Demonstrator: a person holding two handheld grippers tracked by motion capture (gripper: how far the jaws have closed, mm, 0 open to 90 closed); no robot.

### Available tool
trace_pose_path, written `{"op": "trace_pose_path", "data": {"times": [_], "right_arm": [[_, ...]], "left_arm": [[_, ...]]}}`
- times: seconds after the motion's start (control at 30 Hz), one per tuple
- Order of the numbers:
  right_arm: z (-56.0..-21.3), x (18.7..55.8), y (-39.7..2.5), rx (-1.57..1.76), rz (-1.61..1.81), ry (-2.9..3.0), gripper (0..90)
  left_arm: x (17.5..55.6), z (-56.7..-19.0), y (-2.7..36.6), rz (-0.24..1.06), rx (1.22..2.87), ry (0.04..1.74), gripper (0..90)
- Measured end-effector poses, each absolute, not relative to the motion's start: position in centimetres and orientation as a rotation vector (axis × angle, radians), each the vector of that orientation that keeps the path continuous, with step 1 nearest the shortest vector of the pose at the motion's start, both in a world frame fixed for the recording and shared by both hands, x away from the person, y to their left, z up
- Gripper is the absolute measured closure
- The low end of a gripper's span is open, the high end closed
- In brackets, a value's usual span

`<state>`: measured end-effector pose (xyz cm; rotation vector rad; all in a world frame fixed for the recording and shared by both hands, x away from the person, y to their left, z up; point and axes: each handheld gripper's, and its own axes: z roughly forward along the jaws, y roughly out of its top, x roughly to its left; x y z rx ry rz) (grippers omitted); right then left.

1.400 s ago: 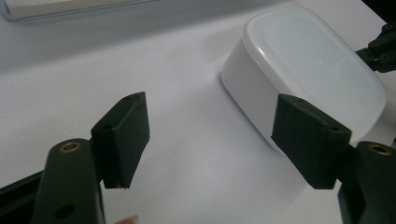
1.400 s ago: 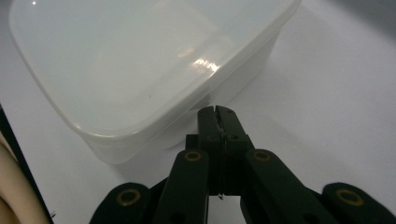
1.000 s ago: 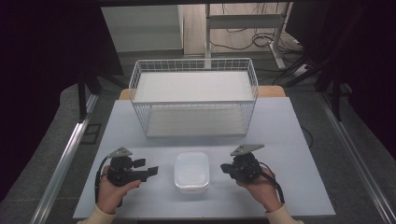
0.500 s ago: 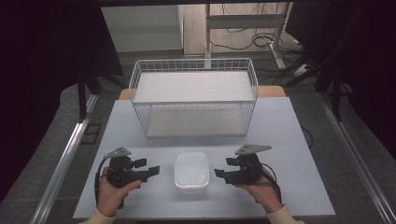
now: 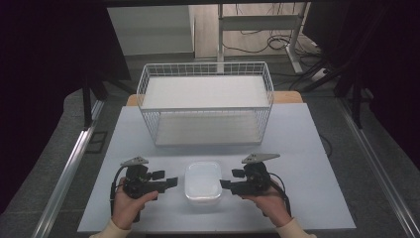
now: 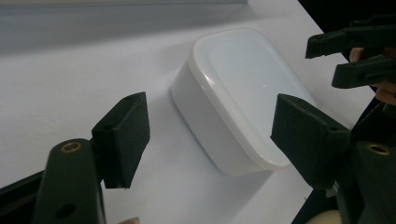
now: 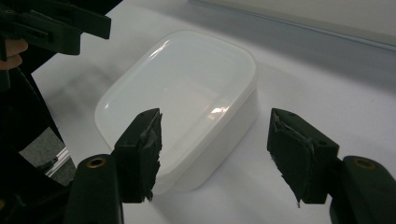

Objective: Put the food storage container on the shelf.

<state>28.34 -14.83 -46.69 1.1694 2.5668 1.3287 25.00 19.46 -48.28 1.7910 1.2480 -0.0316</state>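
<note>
High view: at the near edge of the pale grey rectangular table (image 5: 307, 148), a person's two forearms entered from below, each hand holding a black two-jaw gripper. The left gripper (image 5: 172, 182) lay just beside the left side of a white, round-cornered, lidded plastic container (image 5: 203, 180); the right gripper (image 5: 224, 185) lay just beside its right side. Both pointed inward at the container, which rested flat on the table between them, close to the near edge and roughly centred across the table's width. Each gripper carried a grey three-cornered plate on top and trailed a dark cable.

Left gripper view: the left gripper (image 6: 210, 135) had its jaws spread well apart, holding nothing. The white container (image 6: 233, 93) lay ahead of them on the table surface, with its near side wall and closed lid visible between the jaws; whether either jaw touched it cannot be told. The right gripper's (image 6: 348, 58) tips appeared beyond the container at upper right.

Right gripper view: the right gripper (image 7: 215, 149) likewise had its jaws wide apart and empty, their inner pads ragged. The container (image 7: 182, 93) lay ahead and partly behind one jaw, lid closed and glossy. The left gripper (image 7: 88, 28) stood beyond it at upper left.

High view, farther back: a white wire basket (image 5: 205, 69), rectangular with a pale flat floor, stood at the table's far side, well apart from the container and both grippers. Beyond the table lay a dark floor with cables.
</note>
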Motion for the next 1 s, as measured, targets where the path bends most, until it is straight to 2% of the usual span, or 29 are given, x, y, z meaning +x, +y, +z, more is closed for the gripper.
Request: {"op": "trace_pose_path", "data": {"times": [0.4, 0.57, 0.8, 1.0], "right_arm": [[-47.6, 29.6, -13.0, 1.307, 1.351, 2.599, 37.3], [-48.1, 30.0, -12.7, 1.377, 1.367, 2.571, 37.3], [-48.5, 30.0, -13.1, 1.414, 1.378, 2.563, 37.3], [-48.7, 30.1, -13.1, 1.438, 1.391, 2.571, 37.5]], "left_arm": [[27.1, -49.1, 17.8, -0.15, 1.769, 1.299, 29.8], [27.9, -49.9, 17.5, -0.24, 1.737, 1.316, 29.8], [27.9, -50.0, 17.4, -0.248, 1.727, 1.321, 30.0], [28.0, -50.3, 16.9, -0.304, 1.718, 1.307, 31.4]]}}
